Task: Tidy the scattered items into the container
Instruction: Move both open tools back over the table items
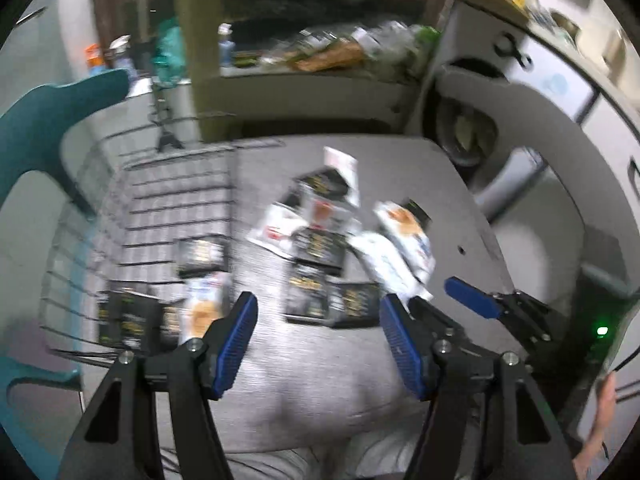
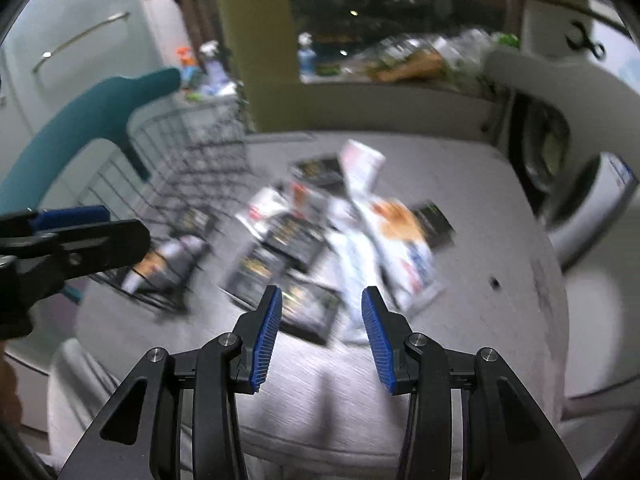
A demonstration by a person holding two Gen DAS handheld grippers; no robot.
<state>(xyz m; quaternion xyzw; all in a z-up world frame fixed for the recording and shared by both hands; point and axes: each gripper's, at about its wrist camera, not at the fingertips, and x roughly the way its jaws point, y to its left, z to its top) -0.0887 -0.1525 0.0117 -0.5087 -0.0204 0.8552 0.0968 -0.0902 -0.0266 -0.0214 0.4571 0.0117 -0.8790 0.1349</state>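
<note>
Your right gripper [image 2: 322,336] fingers stand apart and empty, as do your left gripper's [image 1: 316,344]. Ahead, the packets [image 2: 304,240] lie heaped mid-table [image 2: 500,320], right of the wire basket [image 1: 180,208]. They look light, flat and slippery; pinch an overhanging edge.

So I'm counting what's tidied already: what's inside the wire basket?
The wire basket holds a few packets, some black, at least one white with orange. Blur hides the exact count, and anything beneath them is covered.

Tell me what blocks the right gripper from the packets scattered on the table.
Nothing visible. The right gripper is open above the grey table, with the loose pile of black and white packets directly ahead; the black wire basket stands off left.
</note>
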